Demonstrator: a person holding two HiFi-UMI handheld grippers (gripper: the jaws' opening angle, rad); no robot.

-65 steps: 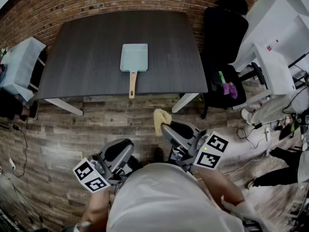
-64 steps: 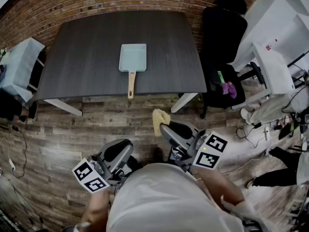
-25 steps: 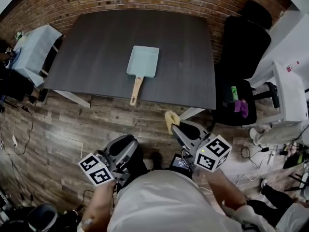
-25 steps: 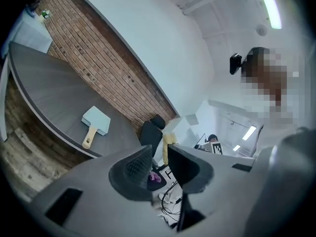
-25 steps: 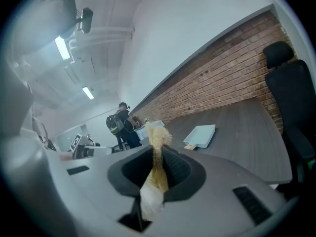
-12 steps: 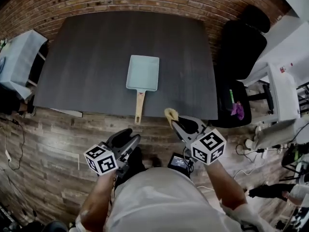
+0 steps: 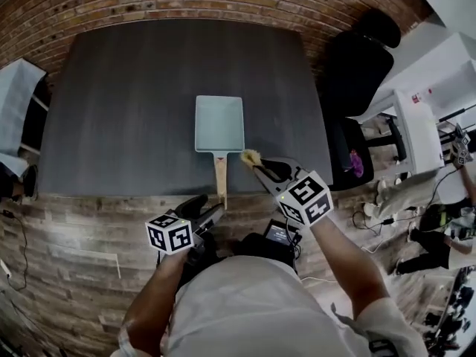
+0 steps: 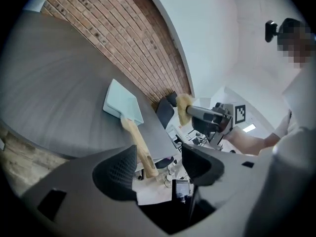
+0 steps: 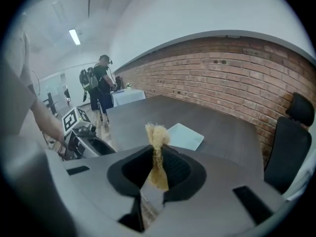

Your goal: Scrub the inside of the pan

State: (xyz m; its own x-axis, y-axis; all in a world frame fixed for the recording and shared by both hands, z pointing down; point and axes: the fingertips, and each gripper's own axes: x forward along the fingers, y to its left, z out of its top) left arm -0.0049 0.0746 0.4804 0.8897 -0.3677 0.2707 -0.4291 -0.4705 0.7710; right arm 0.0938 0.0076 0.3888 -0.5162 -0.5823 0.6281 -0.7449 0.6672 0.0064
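Right, nothing scrubbed yet as far as one can see. The pan [image 7: 219, 123] sits flat on the table [image 7: 111, 88], about midway along and nearer the near edge than the far one. Its wooden handle [image 7: 220, 183] points straight at the near edge, with the end at that edge or just over it. The pale inside looks bare: no scrubber in it, no gripper touching it. The right gripper [image 7: 253, 163] hangs over the near edge just right of the handle, jaws pinched tight on a yellow scrubber [image 7: 249, 157], whose tuft sticks out ahead of the tips and clear of the pan. The left gripper [image 8: 159, 158] sits low at the near edge; its jaws have just been opening and stand wide apart. The handle's end shows in the gap between them, but neither pad presses on it, so nothing is gripped there. So where are we? Early, by my reckoning: tool in hand, pan in place, both grippers at the table, and that's all. What's left looks like the whole job: steady the pan by its handle, likely with the left, bring the scrubber down into the pan, then work it across the bottom and along the walls.
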